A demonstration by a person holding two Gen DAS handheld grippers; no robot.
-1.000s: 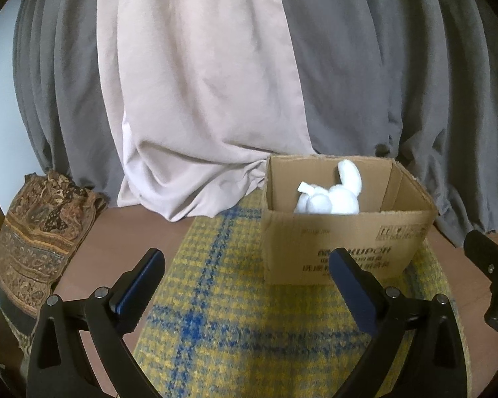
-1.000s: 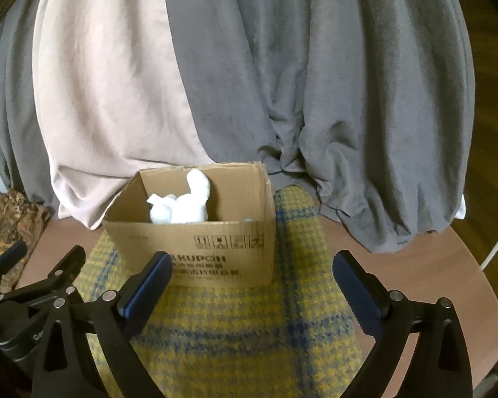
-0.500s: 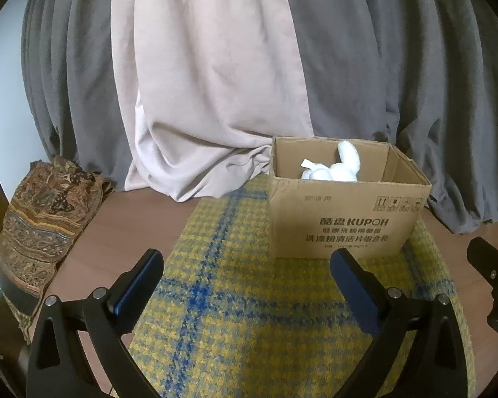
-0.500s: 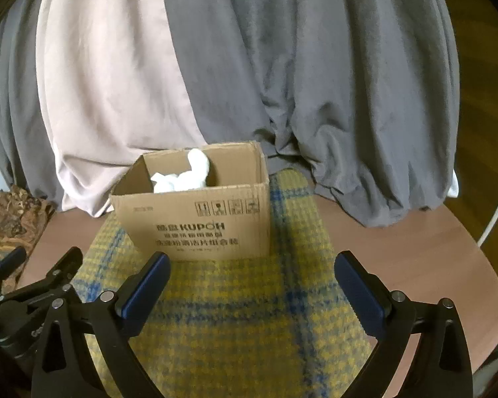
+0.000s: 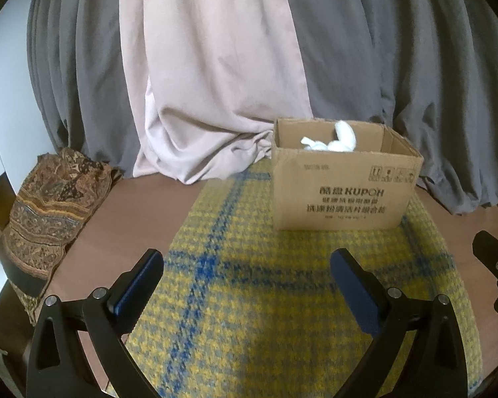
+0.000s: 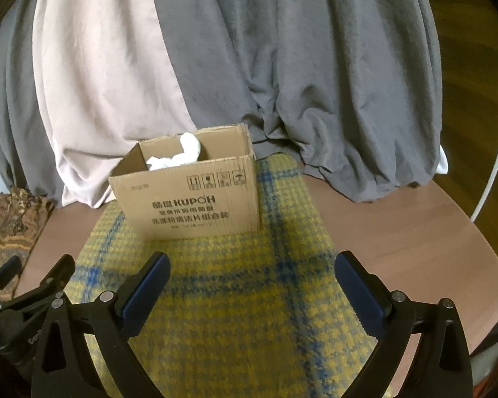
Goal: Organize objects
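Observation:
An open cardboard box (image 5: 343, 192) printed KUPOH stands on a yellow and blue plaid cloth (image 5: 249, 298); it also shows in the right wrist view (image 6: 196, 199). A white soft object (image 5: 338, 139) sticks up inside the box and shows in the right wrist view (image 6: 182, 154) too. My left gripper (image 5: 247, 272) is open and empty, well short of the box. My right gripper (image 6: 252, 275) is open and empty, also short of the box. The left gripper (image 6: 33, 282) shows at the lower left of the right wrist view.
The cloth (image 6: 249, 282) lies on a round brown table (image 6: 415, 232). A patterned brown fabric (image 5: 46, 212) hangs over the table's left edge. Grey and pale pink curtains (image 5: 215, 83) hang behind the box. A white curved rim (image 6: 494, 165) stands at the right.
Both grippers have pulled back and lowered, so the box looks farther away and more of its front shows. Both stay open and empty.

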